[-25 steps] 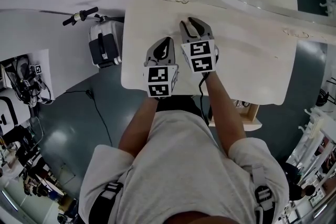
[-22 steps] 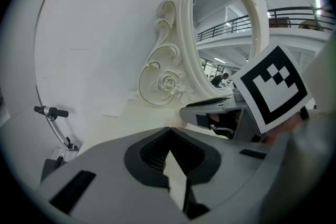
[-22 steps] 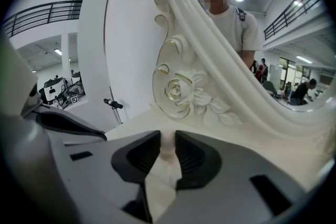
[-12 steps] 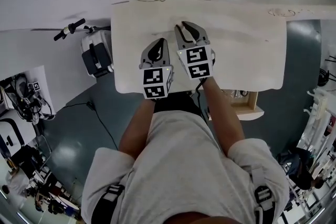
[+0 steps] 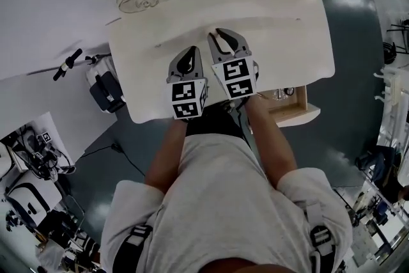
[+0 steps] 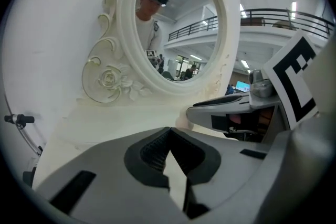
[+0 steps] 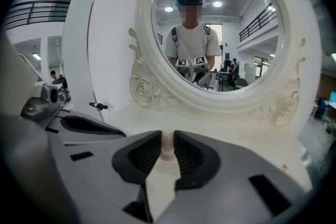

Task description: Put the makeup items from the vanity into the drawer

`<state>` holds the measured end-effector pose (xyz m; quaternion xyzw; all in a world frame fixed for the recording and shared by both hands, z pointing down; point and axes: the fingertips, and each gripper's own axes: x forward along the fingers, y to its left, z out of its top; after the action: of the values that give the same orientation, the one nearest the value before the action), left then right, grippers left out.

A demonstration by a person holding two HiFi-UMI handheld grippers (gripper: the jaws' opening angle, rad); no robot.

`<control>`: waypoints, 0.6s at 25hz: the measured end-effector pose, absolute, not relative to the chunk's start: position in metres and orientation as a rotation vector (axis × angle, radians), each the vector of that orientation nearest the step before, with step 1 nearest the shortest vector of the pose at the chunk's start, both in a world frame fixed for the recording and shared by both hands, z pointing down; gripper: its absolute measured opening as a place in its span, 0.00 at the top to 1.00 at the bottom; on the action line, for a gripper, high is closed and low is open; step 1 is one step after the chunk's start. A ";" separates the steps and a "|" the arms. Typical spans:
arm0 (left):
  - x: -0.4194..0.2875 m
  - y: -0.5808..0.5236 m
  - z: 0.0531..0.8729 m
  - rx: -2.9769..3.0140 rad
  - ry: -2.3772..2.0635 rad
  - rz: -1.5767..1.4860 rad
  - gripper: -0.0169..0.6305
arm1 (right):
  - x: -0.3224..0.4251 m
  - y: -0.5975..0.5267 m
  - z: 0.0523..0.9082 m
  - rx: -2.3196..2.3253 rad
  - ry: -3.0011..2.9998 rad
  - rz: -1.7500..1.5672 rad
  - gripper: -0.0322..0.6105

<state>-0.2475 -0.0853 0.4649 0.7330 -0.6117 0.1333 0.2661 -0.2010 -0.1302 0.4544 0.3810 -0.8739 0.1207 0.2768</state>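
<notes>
Head view: shows both grippers side by side above the cream-white vanity top (image 5: 281,35), with the pale wooden drawer (image 5: 295,114) pulled open below its right front edge.
Right gripper (image 5: 218,34): has just been closing its jaws; now clamps a small pale rounded makeup item (image 7: 167,148) between the ribbed pads, above the middle of the vanity top.
Left gripper (image 5: 191,50): hangs just beside the right one, jaws together at the tips, nothing between them.
Done: looks mostly finished, judging by the bare top with no other makeup item in sight and a few small things (image 5: 280,94) already lying in the drawer, too small to name.
Left to do: seemingly only carrying the clamped item rightward and toward the front, lowering it into the drawer and letting go.
Surroundings: oval mirror (image 7: 231,23) in a carved white frame at the back of the vanity; black handlebar (image 5: 66,64) and white-and-black machine (image 5: 102,83) on the floor at the left, well apart from the work.
In the way: little. Overhang of the vanity's front edge above part of the drawer, probably calling for an approach from the front. Left gripper on the side away from the drawer, so likely clear of the path.
</notes>
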 end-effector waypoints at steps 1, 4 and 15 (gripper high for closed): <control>-0.241 -0.086 0.465 1.994 -1.638 0.365 0.96 | -0.193 -0.129 0.454 1.039 -2.342 0.327 0.82; -0.217 -0.086 0.464 2.041 -1.593 0.377 0.96 | -0.169 -0.123 0.453 1.089 -2.321 0.340 0.82; -0.126 -0.077 0.466 2.197 -1.393 0.437 0.96 | -0.073 -0.095 0.453 1.314 -2.220 0.428 0.82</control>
<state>-0.1258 -0.0774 0.4656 0.8066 -0.5113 0.1606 0.2495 -0.0726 -0.0954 0.4525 0.4853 -0.8197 0.1579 0.2602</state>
